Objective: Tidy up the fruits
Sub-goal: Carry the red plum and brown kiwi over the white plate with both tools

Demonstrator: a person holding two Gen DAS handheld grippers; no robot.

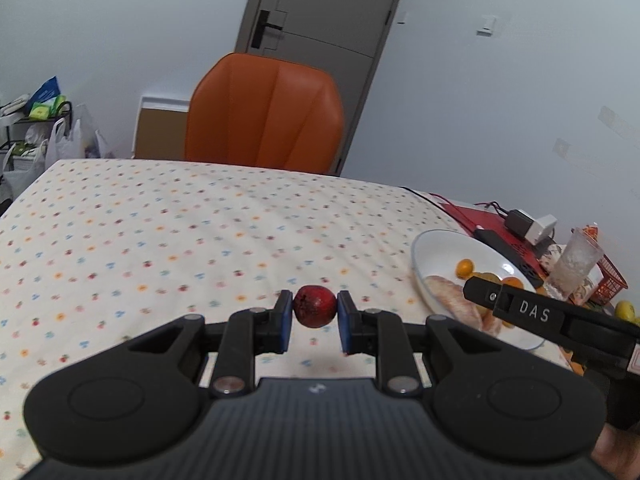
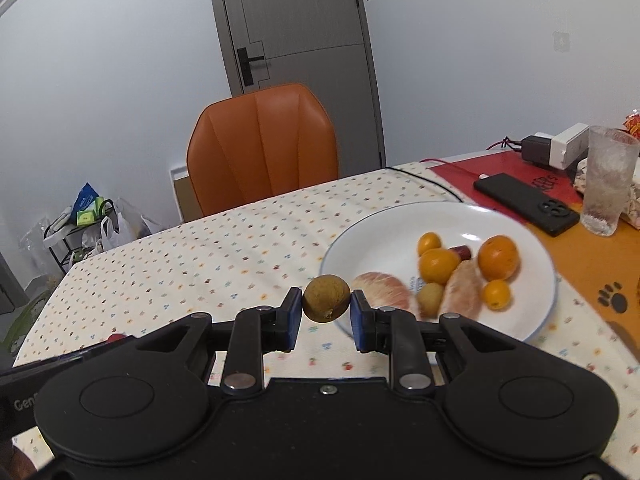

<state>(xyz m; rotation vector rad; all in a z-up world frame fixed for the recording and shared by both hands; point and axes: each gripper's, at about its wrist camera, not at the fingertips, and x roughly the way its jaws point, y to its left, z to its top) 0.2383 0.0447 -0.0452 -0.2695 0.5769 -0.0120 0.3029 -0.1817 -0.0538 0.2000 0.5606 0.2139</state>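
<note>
My left gripper is shut on a small dark red fruit and holds it above the dotted tablecloth. My right gripper is shut on a small round brown fruit, held just left of the white plate. The plate holds several orange citrus fruits, pale peeled pomelo segments, a small brown fruit and a dark red fruit. In the left wrist view the plate lies to the right, with the right gripper's body over its near rim.
An orange chair stands behind the table's far edge. Right of the plate are a black phone, a frosted glass, chargers with cables on a red mat, and a red basket.
</note>
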